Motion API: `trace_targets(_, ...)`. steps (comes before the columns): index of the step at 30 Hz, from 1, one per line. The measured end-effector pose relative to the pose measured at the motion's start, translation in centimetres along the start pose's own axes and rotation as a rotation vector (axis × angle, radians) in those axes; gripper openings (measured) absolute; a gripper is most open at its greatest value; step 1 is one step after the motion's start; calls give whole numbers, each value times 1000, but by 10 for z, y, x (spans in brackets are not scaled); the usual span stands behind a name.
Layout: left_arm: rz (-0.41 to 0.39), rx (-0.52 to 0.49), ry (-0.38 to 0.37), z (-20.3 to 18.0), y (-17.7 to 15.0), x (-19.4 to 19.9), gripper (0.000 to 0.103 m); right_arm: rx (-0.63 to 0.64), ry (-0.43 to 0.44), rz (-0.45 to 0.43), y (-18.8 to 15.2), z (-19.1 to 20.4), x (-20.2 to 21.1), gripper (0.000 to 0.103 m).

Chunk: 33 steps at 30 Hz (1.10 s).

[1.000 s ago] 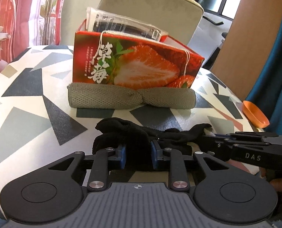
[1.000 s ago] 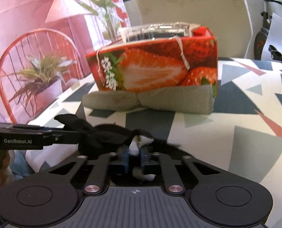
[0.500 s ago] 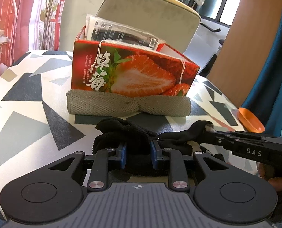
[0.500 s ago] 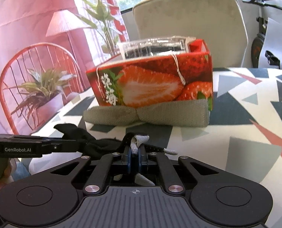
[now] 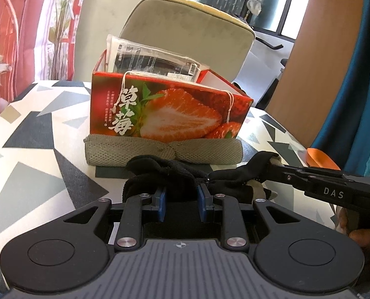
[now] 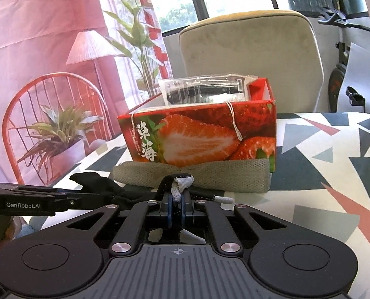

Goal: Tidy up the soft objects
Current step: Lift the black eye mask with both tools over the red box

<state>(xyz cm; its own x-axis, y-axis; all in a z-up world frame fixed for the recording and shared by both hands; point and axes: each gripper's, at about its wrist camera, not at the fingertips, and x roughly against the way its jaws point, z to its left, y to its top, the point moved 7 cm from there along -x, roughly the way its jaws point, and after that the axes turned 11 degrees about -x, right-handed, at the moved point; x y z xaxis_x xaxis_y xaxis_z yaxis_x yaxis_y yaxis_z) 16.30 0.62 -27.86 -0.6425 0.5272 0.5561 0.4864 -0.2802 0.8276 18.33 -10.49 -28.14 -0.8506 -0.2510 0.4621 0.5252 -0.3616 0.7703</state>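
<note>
A black glove (image 5: 165, 172) with grey fingertips hangs stretched between both grippers, just above the patterned table (image 5: 35, 154). My left gripper (image 5: 181, 194) is shut on its bunched black body. My right gripper (image 6: 176, 199) is shut on a grey-tipped glove finger (image 6: 183, 182) that pokes up between the pads. In the left wrist view the right gripper (image 5: 272, 164) reaches in from the right. In the right wrist view the left gripper (image 6: 85, 195) reaches in from the left, holding the black part of the glove (image 6: 102, 186). A rolled grey mesh cloth (image 5: 160, 149) lies just beyond.
A red strawberry-print box (image 5: 170, 114) stands behind the grey cloth (image 6: 210, 174), with a clear plastic packet (image 6: 205, 92) sticking out of it. An orange dish (image 5: 319, 158) sits at the table's right edge. A beige chair (image 5: 190, 37) stands behind the table.
Both views have tipped upward a little, so the box sits lower in them. The glove's grey-tipped finger now stands up between the right gripper's pads, where black fabric covered them.
</note>
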Motion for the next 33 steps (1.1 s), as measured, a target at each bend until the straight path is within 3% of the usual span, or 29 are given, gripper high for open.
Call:
trace_targets(9,-33,-84,-10,-7,42,4,27,5,8,-72,32,1,10,6)
trace_targets(14,-62,-96,-29,-7,78,2,27,-3,26,-117,65,1,9,6)
trace_targets(18,-54,-172,-40,-6,104,-5,27,47,31,-129,94,1,3,6)
trace_targets(22,-60,-161,-58,3,132,-16,27,44,38,-135,127,-3,-7,6)
trace_targets(33,-109,-155,28,36,192,-60,26,94,27,-175,206,-7,-63,6)
